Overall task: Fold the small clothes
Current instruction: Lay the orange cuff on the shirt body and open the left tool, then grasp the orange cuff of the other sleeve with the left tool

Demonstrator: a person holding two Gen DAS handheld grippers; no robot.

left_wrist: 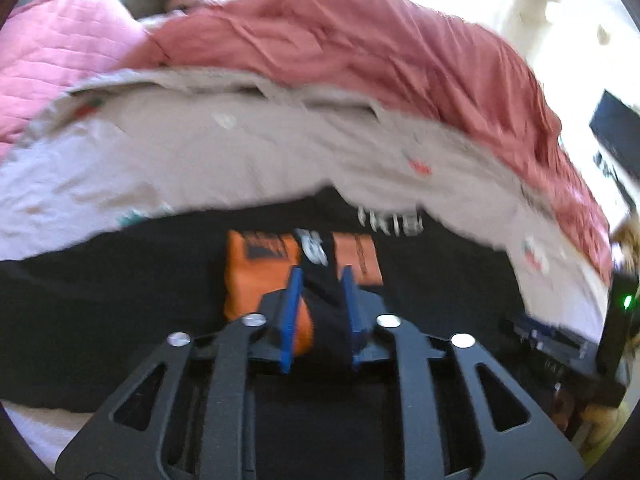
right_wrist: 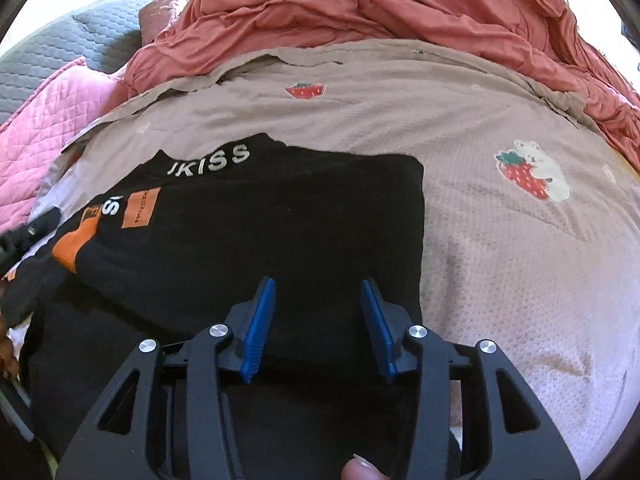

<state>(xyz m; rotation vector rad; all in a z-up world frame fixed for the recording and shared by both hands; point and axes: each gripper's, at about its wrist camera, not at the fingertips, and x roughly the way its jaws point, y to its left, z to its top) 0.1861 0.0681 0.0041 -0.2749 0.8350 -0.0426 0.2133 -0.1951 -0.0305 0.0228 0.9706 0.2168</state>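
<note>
Black top point(right_wrist: 248, 248), orange patches, white "KISS" lettering, folded on bedspread point(right_wrist: 500, 264).

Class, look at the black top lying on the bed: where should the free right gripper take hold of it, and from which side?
Grip the black top at its straight right edge, near the close corner, coming in from the bare bedspread on the right. That edge lies flat and open, so one finger can probably slide under it. The right gripper hovers open just left of it; the left gripper already pinches black fabric.
</note>
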